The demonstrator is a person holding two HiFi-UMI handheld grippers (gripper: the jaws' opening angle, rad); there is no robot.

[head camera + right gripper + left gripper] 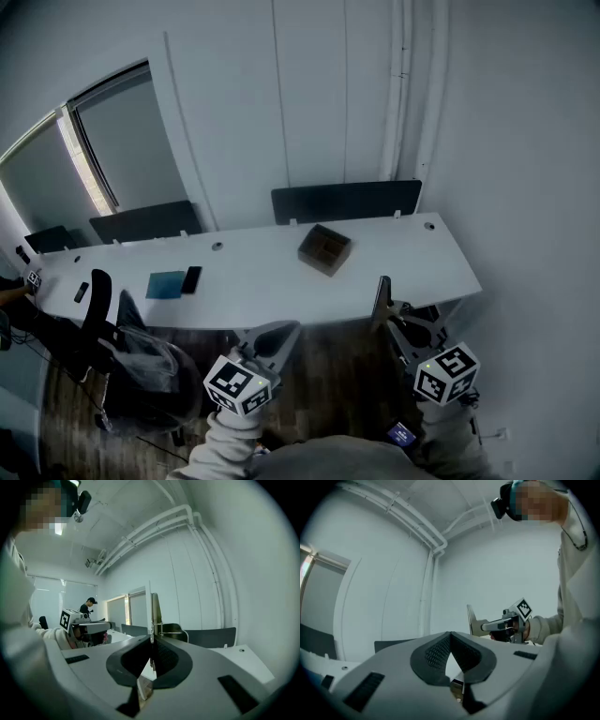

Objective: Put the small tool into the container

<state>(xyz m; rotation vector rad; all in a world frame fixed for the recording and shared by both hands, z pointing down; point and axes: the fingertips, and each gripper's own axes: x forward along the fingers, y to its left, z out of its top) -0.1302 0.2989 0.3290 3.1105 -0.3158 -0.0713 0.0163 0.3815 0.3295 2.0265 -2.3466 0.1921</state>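
A long white desk [281,281] runs along the wall, and the brown square open box [324,249] stands on its right half, apart from the other things. Further left lie a flat blue notebook [166,284] and, just beside it, a black phone [191,279]. A black office chair [112,337] stands at the desk's left part. Dark partition panels [347,201] stand behind the desk. I hold both grippers over the dark wooden floor [328,347], in front of the desk's near edge, which lies between them and the box. The left gripper [281,328] has its jaws together with nothing between them. The right gripper [382,286] also has its jaws pressed together and empty. I cannot make out the small tool in any view.
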